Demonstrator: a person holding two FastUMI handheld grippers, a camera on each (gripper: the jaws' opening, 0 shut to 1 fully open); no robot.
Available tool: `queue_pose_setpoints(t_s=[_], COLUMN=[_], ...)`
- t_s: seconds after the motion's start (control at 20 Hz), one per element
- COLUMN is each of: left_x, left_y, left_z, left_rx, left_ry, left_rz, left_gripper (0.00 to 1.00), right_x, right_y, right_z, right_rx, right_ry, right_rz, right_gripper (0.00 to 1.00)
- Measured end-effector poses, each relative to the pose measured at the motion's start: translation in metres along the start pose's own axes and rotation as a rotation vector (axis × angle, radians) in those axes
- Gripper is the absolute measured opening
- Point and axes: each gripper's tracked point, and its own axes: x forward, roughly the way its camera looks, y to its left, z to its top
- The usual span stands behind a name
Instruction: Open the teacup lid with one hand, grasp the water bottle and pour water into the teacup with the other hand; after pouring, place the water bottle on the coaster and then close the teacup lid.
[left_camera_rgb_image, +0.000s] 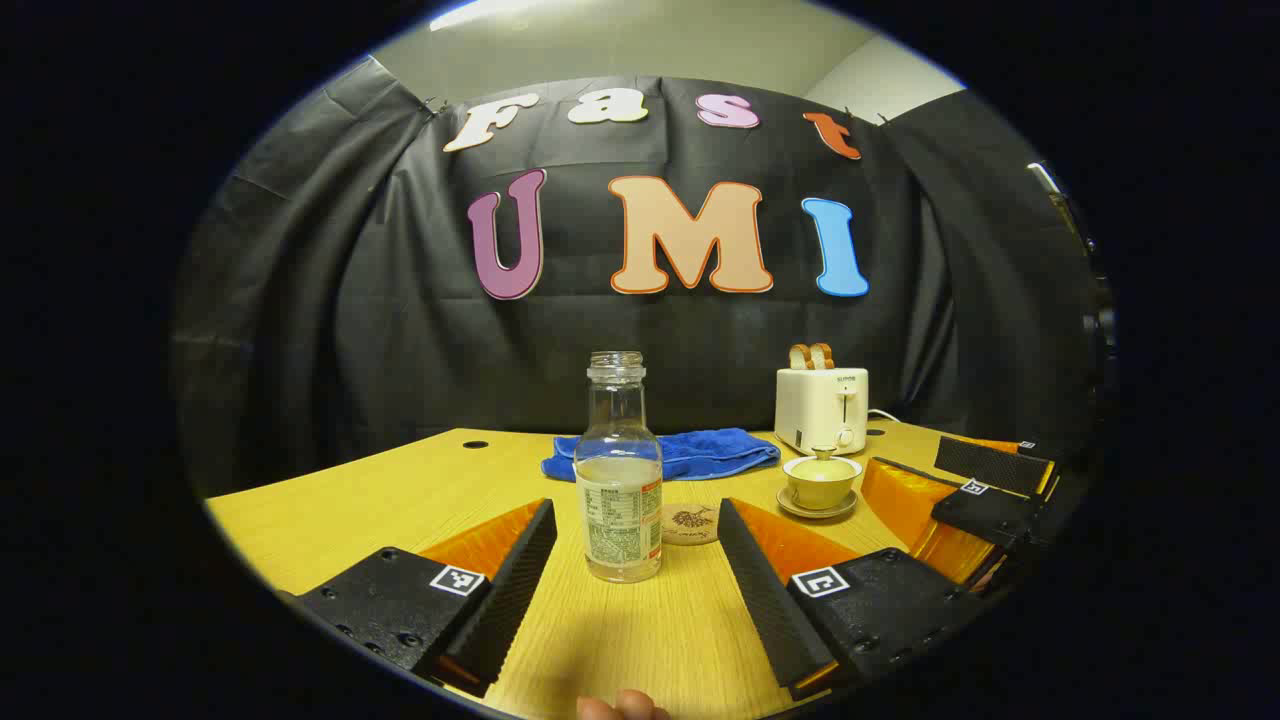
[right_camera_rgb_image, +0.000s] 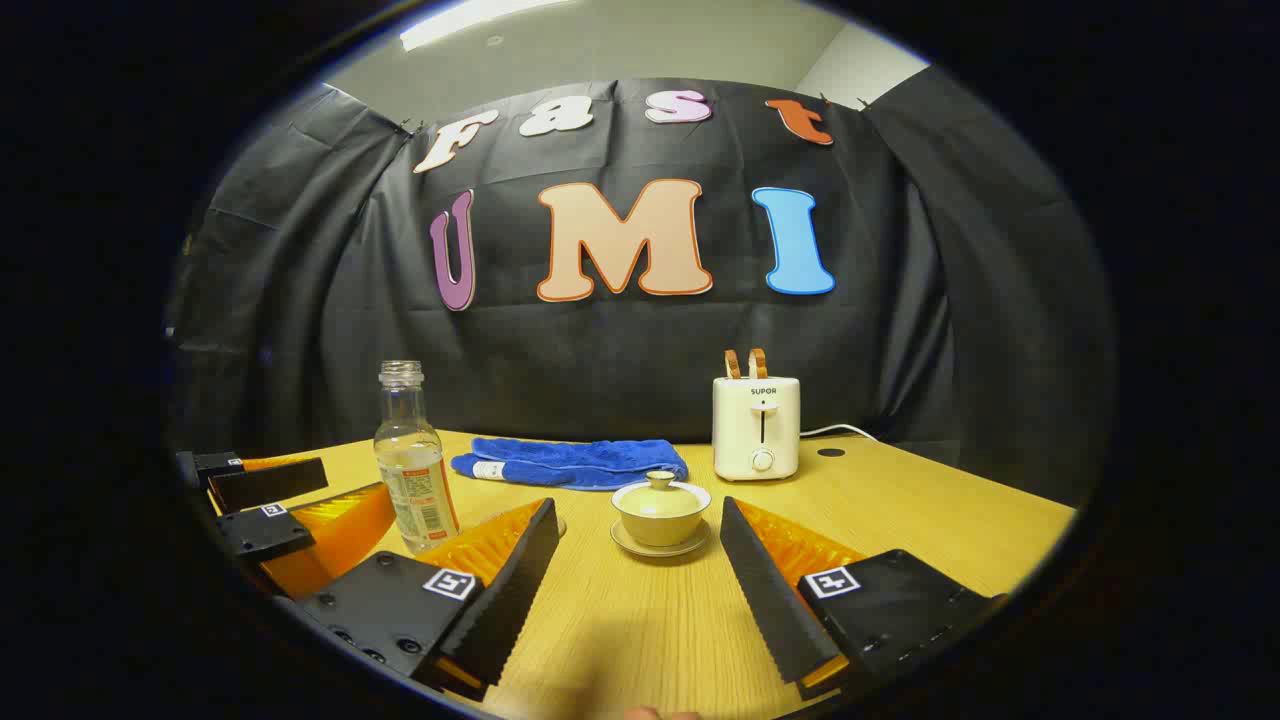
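An uncapped clear water bottle with a little water and a paper label stands upright on the wooden table. My left gripper is open, its fingers on either side of the bottle's base without touching it. A round coaster lies just behind the bottle. The lidded teacup sits on its saucer, straight ahead of my open right gripper, a short way beyond the fingertips. The bottle stands to its left, the teacup to the right in the left gripper view.
A folded blue towel lies at the back of the table. A white toaster with two slices of bread stands at the back right, its cord trailing right. The other gripper shows at the far left of the right gripper view.
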Motion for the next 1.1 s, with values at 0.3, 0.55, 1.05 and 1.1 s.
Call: queue_pose_setpoints(t_s=[0.3,0.55,1.05,1.1], left_x=[0.0004,-0.0004,0.0001,0.0006], left_y=[0.0012,0.0017,0.0014,0.0012], left_z=[0.0001,-0.0004,0.0006,0.0007], left_rx=[0.000,0.000,0.001,0.000], left_ry=[0.000,0.001,0.001,0.001], left_rz=[0.007,0.016,0.008,0.008], left_gripper=[0.95,0.95,0.95,0.95], right_x=[-0.0005,-0.0013,-0.0017,-0.0017], right_y=[-0.0001,-0.0001,-0.0001,-0.0001], right_z=[0.0000,0.0005,0.0003,-0.0001], right_rx=[0.000,-0.001,-0.001,0.000], right_ry=[0.000,0.001,0.001,0.001], right_rz=[0.000,0.000,0.000,0.000], right_gripper=[1.00,1.00,1.00,1.00])
